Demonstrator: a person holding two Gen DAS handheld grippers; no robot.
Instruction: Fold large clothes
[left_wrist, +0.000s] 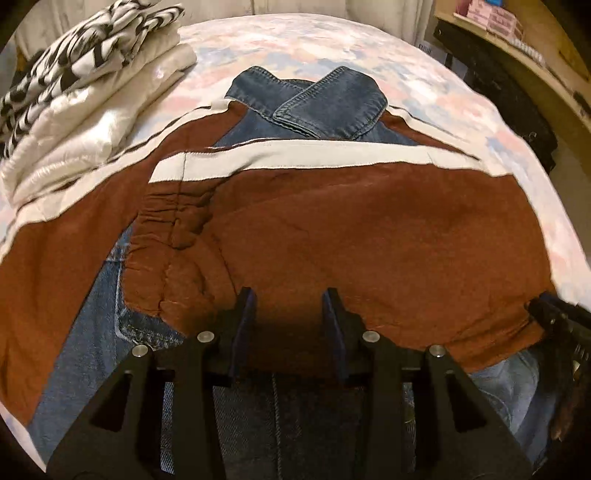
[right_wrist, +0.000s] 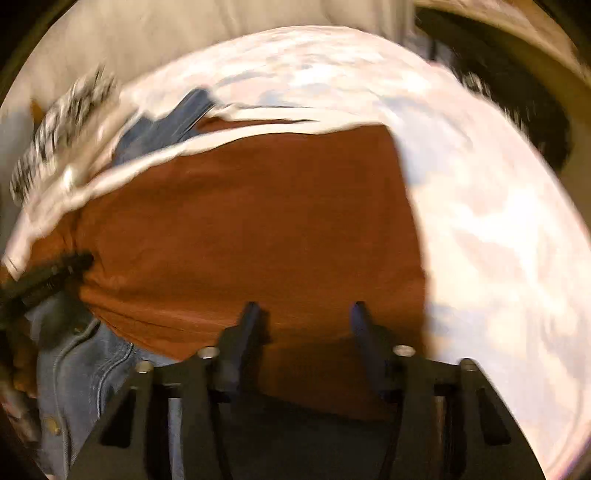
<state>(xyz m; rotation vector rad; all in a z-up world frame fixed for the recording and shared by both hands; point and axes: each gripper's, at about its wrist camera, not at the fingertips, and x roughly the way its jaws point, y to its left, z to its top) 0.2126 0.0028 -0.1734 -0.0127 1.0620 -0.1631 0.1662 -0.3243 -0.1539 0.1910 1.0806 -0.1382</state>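
Observation:
A denim jacket (left_wrist: 325, 107) with brown sleeves and white stripes lies on the bed, collar at the far end. A brown sleeve panel (left_wrist: 369, 236) is folded across its middle, and blue denim (left_wrist: 85, 354) shows below it at the near left. My left gripper (left_wrist: 288, 299) stands low over the near edge of the brown panel, jaws apart, with smooth brown cloth in the gap. My right gripper (right_wrist: 303, 314) is also parted over the brown panel (right_wrist: 251, 221), near its right edge. Each gripper's tip shows at the other view's edge, touching puckered brown cloth. The right wrist view is blurred.
The bedspread (left_wrist: 498, 122) has a pale pink and blue pattern. A stack of folded clothes (left_wrist: 92, 96), black-and-white print on cream, sits at the bed's far left. A wooden shelf (left_wrist: 517, 33) with boxes stands beyond the far right corner.

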